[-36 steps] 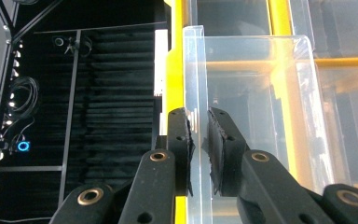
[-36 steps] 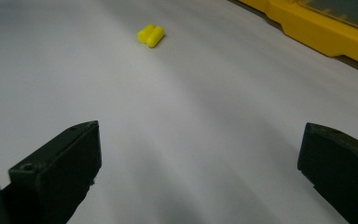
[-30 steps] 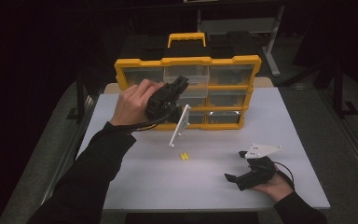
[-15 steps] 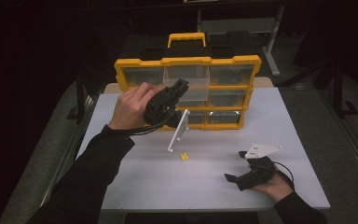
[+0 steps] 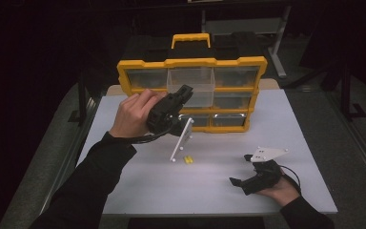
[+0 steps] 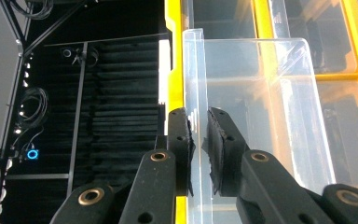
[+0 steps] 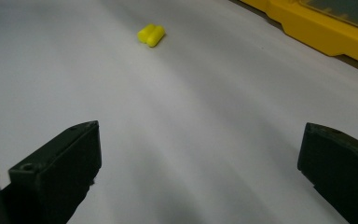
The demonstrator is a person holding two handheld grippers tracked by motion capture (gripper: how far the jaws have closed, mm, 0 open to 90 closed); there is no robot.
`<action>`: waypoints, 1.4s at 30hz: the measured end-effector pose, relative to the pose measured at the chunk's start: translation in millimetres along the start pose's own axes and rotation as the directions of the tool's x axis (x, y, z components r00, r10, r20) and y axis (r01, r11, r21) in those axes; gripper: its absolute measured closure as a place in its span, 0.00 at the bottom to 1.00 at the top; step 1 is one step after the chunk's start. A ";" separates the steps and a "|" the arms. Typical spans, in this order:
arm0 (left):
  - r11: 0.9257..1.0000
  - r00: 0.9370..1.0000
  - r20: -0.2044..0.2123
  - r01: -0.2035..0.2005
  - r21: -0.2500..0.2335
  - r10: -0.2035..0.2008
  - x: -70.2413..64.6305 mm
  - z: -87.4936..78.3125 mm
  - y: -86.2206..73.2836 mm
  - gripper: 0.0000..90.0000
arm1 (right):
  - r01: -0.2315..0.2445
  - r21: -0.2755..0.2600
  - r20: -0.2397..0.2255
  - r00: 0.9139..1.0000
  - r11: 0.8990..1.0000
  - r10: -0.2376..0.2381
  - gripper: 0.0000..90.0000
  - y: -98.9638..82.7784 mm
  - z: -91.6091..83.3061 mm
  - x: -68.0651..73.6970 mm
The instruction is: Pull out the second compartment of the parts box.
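Note:
A clear plastic drawer (image 5: pixel 193 86) sticks out of the middle top slot of the yellow organizer (image 5: pixel 190 62). My left gripper (image 5: pixel 186 90) is shut on the drawer's thin side wall (image 6: pixel 193 70), one black pad on each face of it; its white plate (image 5: pixel 182 140) hangs below. The drawer (image 6: pixel 261 93) looks empty. A small yellow piece (image 5: pixel 188 160) lies on the white table in front of the organizer. My right gripper (image 5: pixel 239 169) rests on the table at the front right, jaws wide open with nothing between them, pointing toward the yellow piece (image 7: pixel 151 34).
The white table (image 5: pixel 138 191) ends close to the person's side. The organizer's yellow base (image 7: pixel 326 32) stands at the table's back, with a black and yellow case (image 5: pixel 190 40) behind it. Dark floor and stands surround the table.
The left hand has shifted slightly, still clamped on the drawer wall, and the drawer stands a little farther out of its slot. The right hand has stayed put.

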State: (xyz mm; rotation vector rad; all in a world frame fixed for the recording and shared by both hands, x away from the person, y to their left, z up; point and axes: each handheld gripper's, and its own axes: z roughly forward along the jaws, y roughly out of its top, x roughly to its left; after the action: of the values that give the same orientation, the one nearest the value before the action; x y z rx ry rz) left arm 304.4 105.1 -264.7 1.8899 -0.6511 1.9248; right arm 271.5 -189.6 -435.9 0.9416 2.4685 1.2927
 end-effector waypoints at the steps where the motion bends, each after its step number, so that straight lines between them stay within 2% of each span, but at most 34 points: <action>1: 1.000 1.000 -0.001 0.000 -0.004 0.000 0.0 -1.2 0.5 0.89 | -0.001 -0.001 0.000 1.000 1.000 0.001 0.00 0.1 -0.1 0.1; 18: 1.000 1.000 -0.008 -0.008 -0.018 0.008 -0.8 -10.0 3.7 0.89 | 0.000 0.004 -0.001 1.000 1.000 0.000 0.00 -0.1 0.2 0.1; 32: 1.000 1.000 0.000 0.015 -0.023 -0.015 -3.5 -12.8 3.4 0.88 | 0.000 0.005 0.000 1.000 1.000 0.000 0.00 -0.2 0.4 0.2; 42: 0.999 0.999 -0.001 0.038 -0.031 -0.039 -5.0 -15.3 7.2 0.61 | -0.001 0.007 0.001 1.000 1.000 0.001 0.00 -0.3 0.3 0.0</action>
State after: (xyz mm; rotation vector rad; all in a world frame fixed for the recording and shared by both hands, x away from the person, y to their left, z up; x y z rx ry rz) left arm 287.9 108.0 -270.2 1.8688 -0.6359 1.8812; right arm 271.5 -189.6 -436.3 0.9444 2.4744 1.2841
